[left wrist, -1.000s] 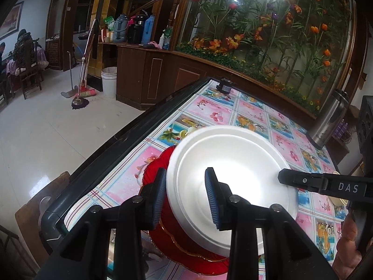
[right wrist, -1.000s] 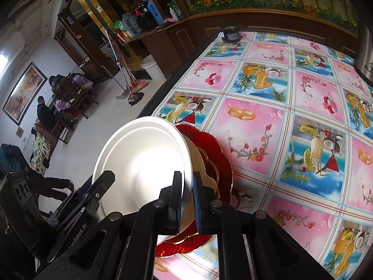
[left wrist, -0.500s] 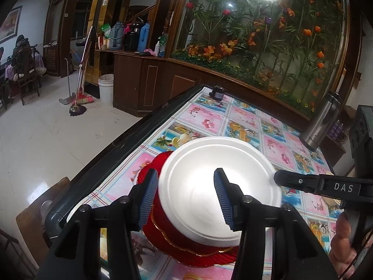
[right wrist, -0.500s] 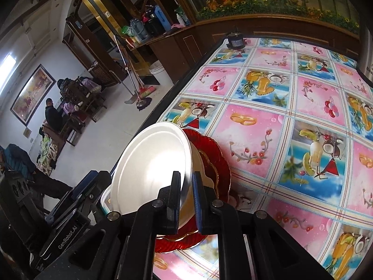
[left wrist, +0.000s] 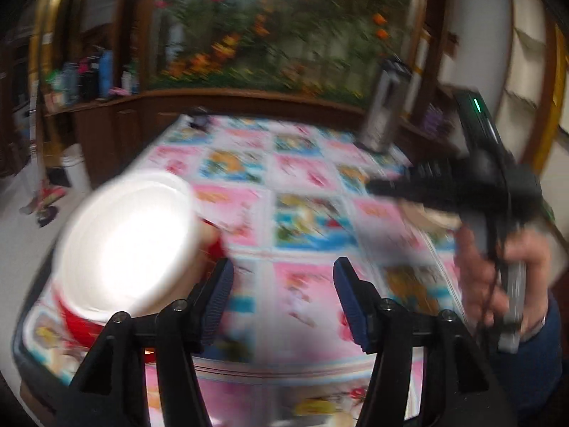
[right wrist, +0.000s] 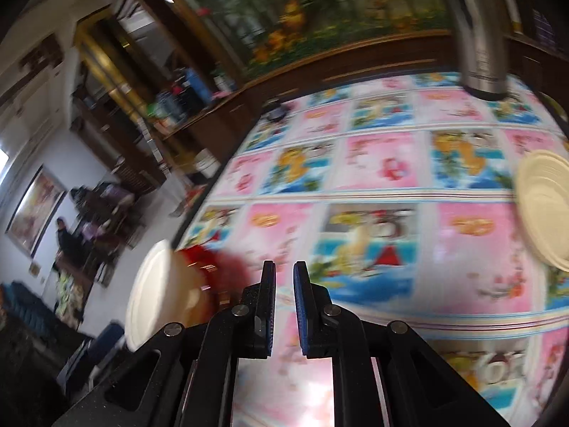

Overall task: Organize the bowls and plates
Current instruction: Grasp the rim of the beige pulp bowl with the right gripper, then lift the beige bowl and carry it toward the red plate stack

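Item: stack of dishes. White plate (left wrist: pixel 124 245) on top, red dish (left wrist: pixel 81 323) beneath, at lower left of the left wrist view, on the corner of the patterned tablecloth (left wrist: pixel 306 213); no gripper touches it.

Item: cream plate (right wrist: pixel 544 210). Alone at right edge of the right wrist view, well apart from the stack.

Item: left gripper (left wrist: pixel 282 295). Jaws about half open, just been opening, nothing between them; only cloth behind the gap.

Item: right gripper (right wrist: pixel 284 299). Jaws nearly closed, a narrow slit, nothing held.

Step, as judged: one placement finished, both tools between pickups.

Next move, as judged: reach for the cream plate, which calls for the right jaws to open around its rim.

Note: both views blurred; a steel flask (right wrist: pixel 480 35) stands at upper right.
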{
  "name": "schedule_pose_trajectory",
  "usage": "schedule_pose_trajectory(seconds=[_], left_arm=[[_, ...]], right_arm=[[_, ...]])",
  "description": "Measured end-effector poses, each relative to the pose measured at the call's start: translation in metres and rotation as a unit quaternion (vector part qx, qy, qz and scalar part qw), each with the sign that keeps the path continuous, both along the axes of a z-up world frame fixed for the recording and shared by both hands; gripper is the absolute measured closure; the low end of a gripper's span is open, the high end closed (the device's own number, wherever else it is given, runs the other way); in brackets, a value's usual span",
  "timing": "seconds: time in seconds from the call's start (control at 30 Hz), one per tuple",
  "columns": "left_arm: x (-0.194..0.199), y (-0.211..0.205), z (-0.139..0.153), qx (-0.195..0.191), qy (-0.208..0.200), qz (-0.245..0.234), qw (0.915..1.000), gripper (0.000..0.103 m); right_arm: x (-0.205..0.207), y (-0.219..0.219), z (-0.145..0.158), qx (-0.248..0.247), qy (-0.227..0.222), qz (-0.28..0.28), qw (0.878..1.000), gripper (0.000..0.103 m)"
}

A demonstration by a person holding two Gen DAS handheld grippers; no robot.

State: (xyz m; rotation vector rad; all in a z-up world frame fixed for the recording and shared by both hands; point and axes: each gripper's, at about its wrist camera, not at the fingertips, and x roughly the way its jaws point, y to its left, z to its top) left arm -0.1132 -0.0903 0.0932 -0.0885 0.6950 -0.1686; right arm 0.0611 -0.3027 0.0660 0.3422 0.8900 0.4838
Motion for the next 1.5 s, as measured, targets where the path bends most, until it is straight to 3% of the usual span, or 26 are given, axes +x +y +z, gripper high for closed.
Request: schedule_pose_trajectory(seconds=[0.1,0.2,0.33,0.43,0.53,0.67,0.77,0.87,0.9,0.97,1.1,1.23,1.37,1.5], left_arm=[[0.015,-0.034,-0.030,0.011,0.045,-0.039,0.9982,0.045],[0.028,-0.050,-0.055,0.027,0.080,-0.046,0.9954,0.045],[0.035,-0.052,-0.061,0.037,0.089,-0.045,0.9943,0.045],[0.037,-0.053,-0.063,0.039,0.090,-0.041,0.9943,0.045],[0.041,-0.051,-0.065,0.035,0.094,-0.037,0.9943,0.045],[0.041,-0.047,-0.063,0.033,0.092,-0.035,0.9947,0.045],[0.039,-0.042,-0.058,0.033,0.086,-0.027,0.9954,0.045],[0.038,-0.035,-0.054,0.027,0.083,-0.019,0.9960,0.045],[0.037,-0.033,-0.052,0.025,0.081,-0.017,0.9963,0.045],[0.037,-0.030,-0.050,0.021,0.079,-0.014,0.9966,0.045],[0.037,-0.026,-0.049,0.012,0.081,-0.011,0.9966,0.045],[0.036,-0.022,-0.048,0.002,0.079,-0.007,0.9968,0.045],[0.035,-0.020,-0.045,-0.003,0.078,-0.006,0.9969,0.045],[0.034,-0.021,-0.044,-0.005,0.078,-0.009,0.9969,0.045]], right_arm=[[0.016,-0.047,-0.009,-0.009,0.012,-0.073,0.997,0.092],[0.028,-0.094,-0.013,-0.030,0.019,-0.152,0.988,0.092],[0.042,-0.139,-0.020,-0.080,0.027,-0.243,0.966,0.092],[0.055,-0.155,-0.036,-0.098,0.059,-0.263,0.958,0.092],[0.064,-0.150,-0.052,-0.070,0.104,-0.227,0.966,0.092],[0.060,-0.125,-0.059,-0.041,0.121,-0.157,0.979,0.092],[0.050,-0.089,-0.069,-0.014,0.145,-0.080,0.986,0.092],[0.035,-0.043,-0.077,0.010,0.160,0.035,0.986,0.091],[0.029,-0.027,-0.075,0.025,0.158,0.083,0.984,0.091],[0.022,-0.017,-0.065,0.041,0.139,0.115,0.983,0.091],[0.016,-0.036,-0.039,0.035,0.055,0.073,0.995,0.091],[0.019,-0.052,-0.039,0.023,0.044,0.022,0.999,0.091],[0.020,-0.058,-0.042,0.032,0.054,0.016,0.998,0.091],[0.025,-0.047,-0.043,0.008,0.031,0.016,0.999,0.089]])
